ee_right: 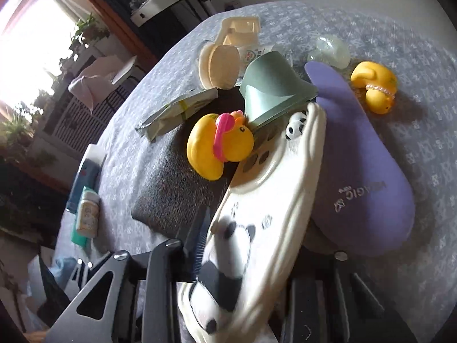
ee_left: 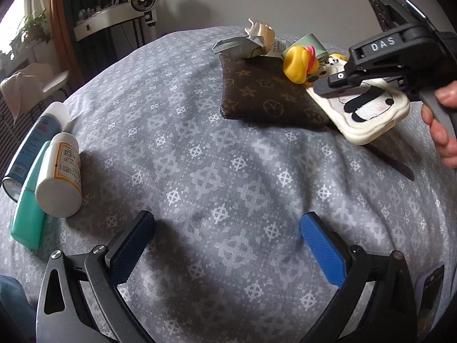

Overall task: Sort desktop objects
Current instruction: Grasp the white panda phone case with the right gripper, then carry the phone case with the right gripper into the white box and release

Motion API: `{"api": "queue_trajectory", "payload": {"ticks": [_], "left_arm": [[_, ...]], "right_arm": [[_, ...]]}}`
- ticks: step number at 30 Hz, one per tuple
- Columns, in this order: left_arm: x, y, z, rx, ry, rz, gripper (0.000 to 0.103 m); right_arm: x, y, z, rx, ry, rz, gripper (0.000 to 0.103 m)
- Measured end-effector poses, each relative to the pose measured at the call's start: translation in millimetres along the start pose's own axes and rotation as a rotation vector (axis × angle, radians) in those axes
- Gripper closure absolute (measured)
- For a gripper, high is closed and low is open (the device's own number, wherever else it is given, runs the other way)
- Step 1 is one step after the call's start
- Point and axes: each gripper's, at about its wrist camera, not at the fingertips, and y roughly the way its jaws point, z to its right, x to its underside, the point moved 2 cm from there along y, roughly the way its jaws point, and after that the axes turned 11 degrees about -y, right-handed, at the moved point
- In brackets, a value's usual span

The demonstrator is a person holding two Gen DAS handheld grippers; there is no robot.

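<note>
Grey patterned cloth point(ee_left: 200, 148) holds bottles point(ee_left: 61, 174) grouped at nine o'clock, while my right gripper point(ee_left: 331, 87) clamps the panda phone case point(ee_left: 371, 114) at two o'clock, my left gripper point(ee_left: 225, 245) wide and empty, ducks point(ee_right: 220, 145) and wallet point(ee_left: 265, 94) still unsorted.

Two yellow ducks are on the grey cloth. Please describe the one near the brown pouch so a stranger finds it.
Find the brown pouch on the grey cloth. The duck sits on its far end, beside the white panda phone case. Only this one has pink sunglasses.

The panda phone case point(ee_right: 265, 214) hid the right gripper's fingertips; the blue bottle point(ee_left: 27, 148) was cut off at left.
</note>
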Motion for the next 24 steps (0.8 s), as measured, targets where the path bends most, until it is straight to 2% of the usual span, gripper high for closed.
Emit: {"api": "queue_trajectory", "payload": {"ticks": [2, 4, 8, 11, 17, 20, 22, 24], "left_arm": [[0, 0, 1, -0.001, 0.001, 0.002, 0.000], [-1, 1, 1, -0.002, 0.002, 0.003, 0.000], [-1, 1, 1, -0.003, 0.002, 0.003, 0.000], [-1, 1, 1, -0.005, 0.003, 0.004, 0.000], [-1, 1, 1, -0.005, 0.003, 0.003, 0.000], [-1, 1, 2, -0.008, 0.004, 0.003, 0.000], [-1, 1, 2, -0.010, 0.005, 0.003, 0.000], [-1, 1, 3, -0.010, 0.005, 0.004, 0.000]], "right_arm": [[-4, 4, 10, -0.039, 0.062, 0.005, 0.096], [0, 0, 15, -0.026, 0.091, 0.022, 0.100], [15, -30, 5, -0.024, 0.038, 0.073, 0.102], [27, -63, -6, -0.066, 0.035, 0.131, 0.103], [43, -155, -2, -0.132, 0.103, 0.296, 0.103], [54, -221, 28, -0.074, 0.168, 0.415, 0.103], [66, -266, 59, 0.013, 0.218, 0.475, 0.103], [81, -306, 93, 0.146, 0.256, 0.500, 0.103]]}}
